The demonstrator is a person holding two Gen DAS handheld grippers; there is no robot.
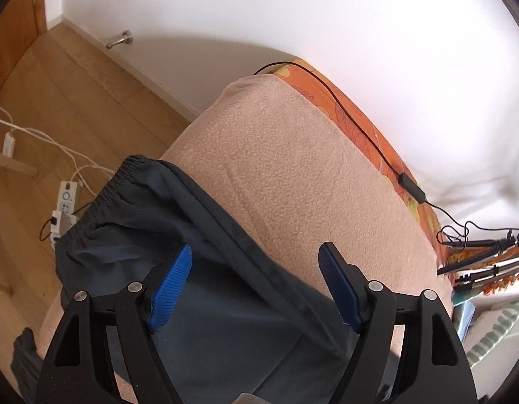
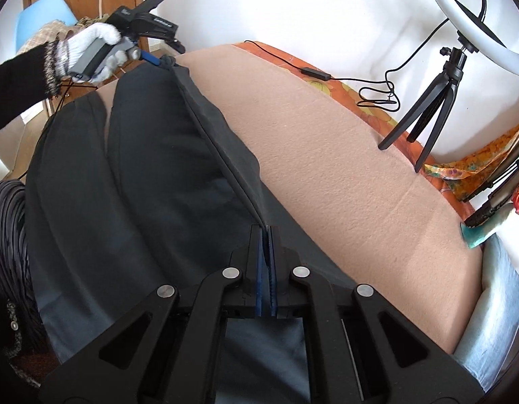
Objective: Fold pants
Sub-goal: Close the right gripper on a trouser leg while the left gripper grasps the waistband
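Peach fleece blanket [image 2: 343, 155] covers the bed beside a white wall [image 1: 293, 10]; wooden floor [image 1: 57, 107] with a power strip [image 1: 66, 198] lies beyond; dark pants [image 2: 151, 155] stretch along the blanket's near edge, waistband under the left claw [image 1: 256, 262], whose blue pads stand spread above the fabric, touching nothing; the right claw [image 2: 266, 232] is pressed together, pinching a raised seam fold of the pants; a gloved hand [image 2: 91, 50] holds the left tool.
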